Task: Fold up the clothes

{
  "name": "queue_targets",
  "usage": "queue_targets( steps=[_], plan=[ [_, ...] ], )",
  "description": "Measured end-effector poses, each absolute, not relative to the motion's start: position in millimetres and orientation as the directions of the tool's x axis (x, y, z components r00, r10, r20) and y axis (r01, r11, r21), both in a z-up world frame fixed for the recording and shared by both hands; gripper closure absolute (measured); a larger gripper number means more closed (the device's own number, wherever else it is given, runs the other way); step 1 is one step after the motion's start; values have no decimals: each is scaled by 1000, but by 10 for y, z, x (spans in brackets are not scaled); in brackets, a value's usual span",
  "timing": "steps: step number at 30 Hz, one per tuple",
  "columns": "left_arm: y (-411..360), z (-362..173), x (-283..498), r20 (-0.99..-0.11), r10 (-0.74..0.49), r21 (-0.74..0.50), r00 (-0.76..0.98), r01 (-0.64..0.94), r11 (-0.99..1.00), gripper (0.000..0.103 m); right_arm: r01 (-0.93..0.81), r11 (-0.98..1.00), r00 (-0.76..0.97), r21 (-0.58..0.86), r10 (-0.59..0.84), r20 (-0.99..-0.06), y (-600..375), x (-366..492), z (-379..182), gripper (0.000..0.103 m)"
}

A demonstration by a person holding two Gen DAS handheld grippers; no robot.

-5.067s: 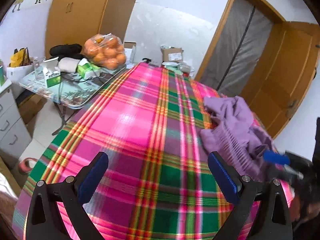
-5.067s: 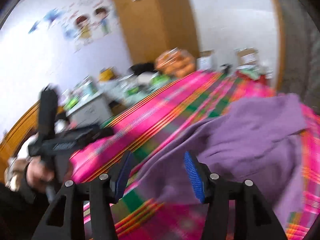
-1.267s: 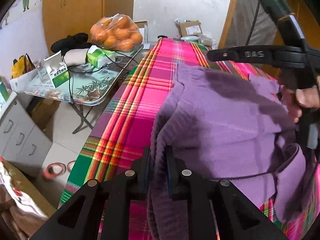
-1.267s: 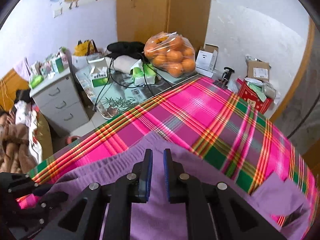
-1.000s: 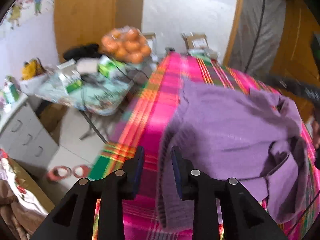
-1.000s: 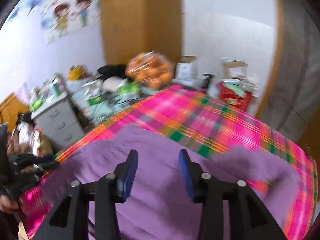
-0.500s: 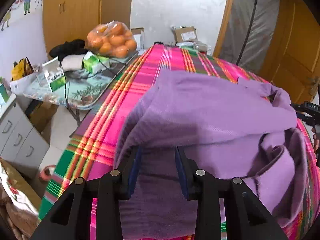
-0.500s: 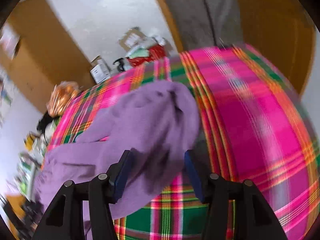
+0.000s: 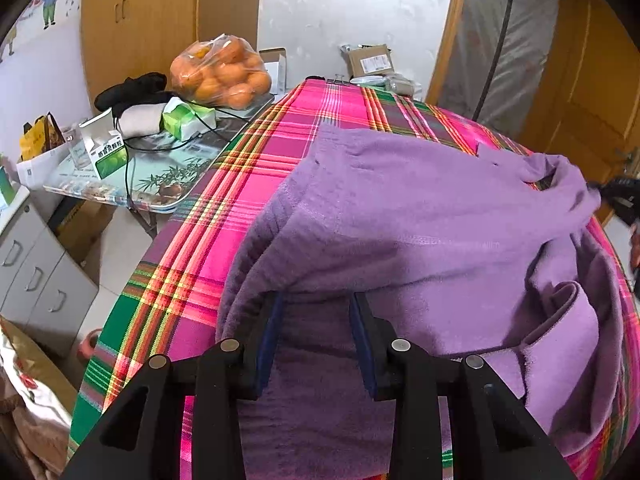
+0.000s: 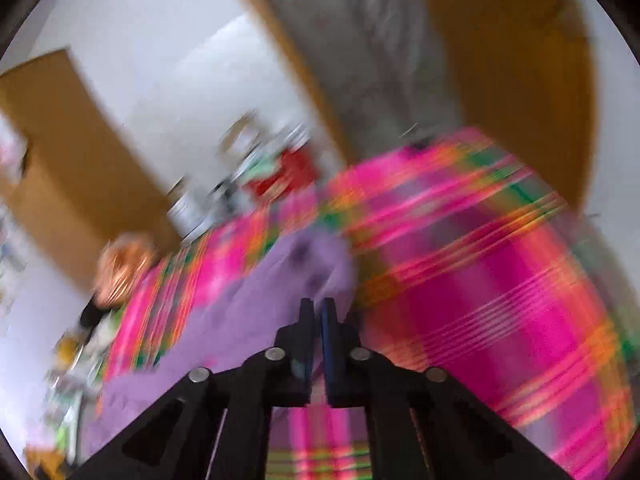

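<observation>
The purple garment (image 9: 400, 216) lay spread and rumpled on the plaid cloth (image 9: 256, 168) that covered the tabletop, reaching from about the middle of the cloth toward its near edge and across to its right edge, where loose folds bunched up. The left gripper (image 9: 316, 320) sat low at the near edge with its jaws partly apart; a raised fold of the garment draped over the fingertips and lower fabric showed in the gap, but the pads did not press on it. The right gripper (image 10: 316, 320) had its jaws together, and in the blurred right wrist view a thin edge of the garment (image 10: 240, 320) seemed pinched between them near the cloth's (image 10: 480, 300) far right side. In the left wrist view its dark tip (image 9: 620, 196) met the garment's right edge. Beyond the left edge of the tabletop stood a glass side table (image 9: 160, 176) carrying a bag of oranges (image 9: 220, 72)
</observation>
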State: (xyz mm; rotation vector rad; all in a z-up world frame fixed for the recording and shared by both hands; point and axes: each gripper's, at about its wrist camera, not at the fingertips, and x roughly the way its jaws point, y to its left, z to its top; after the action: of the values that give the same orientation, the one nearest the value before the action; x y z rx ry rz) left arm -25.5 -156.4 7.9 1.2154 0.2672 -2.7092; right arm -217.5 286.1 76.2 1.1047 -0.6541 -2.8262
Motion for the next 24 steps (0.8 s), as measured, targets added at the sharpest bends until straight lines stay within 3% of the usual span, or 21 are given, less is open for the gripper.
queue_targets(
  steps=[2,5,7,9,16,21,24],
  plan=[
    [-1546,76,-262,-752,-82,-84,-654,218,-972,67,-186,-927,-722,325,-96,-686,2989,-2148,783,98],
    [-1550,74,-263,-752,-80,-86,-654,218,-972,67,-67,-951,-673,301,-179,-717,2860,-1837,708,91],
    [-1553,73,-263,-752,-79,-88,-655,219,-972,67,35,-952,-641,303,-254,-724,2714,-1542,667,66],
    [-1555,79,-260,-753,-84,-81,-653,219,-972,67,158,-924,-599,349,-371,-709,2452,-1111,621,56],
    [-1543,88,-185,-746,-92,-90,-660,236,-968,67,444,-781,-436,440,-617,-655,1488,-98,542,51],
    [-1500,91,-55,-742,-77,-102,-666,227,-969,67,566,-753,-437,336,-620,-651,987,351,633,48],
    [-1506,83,-19,-744,-66,-109,-664,219,-970,67,633,-749,-455,197,-566,-688,728,510,614,47]
  ],
)
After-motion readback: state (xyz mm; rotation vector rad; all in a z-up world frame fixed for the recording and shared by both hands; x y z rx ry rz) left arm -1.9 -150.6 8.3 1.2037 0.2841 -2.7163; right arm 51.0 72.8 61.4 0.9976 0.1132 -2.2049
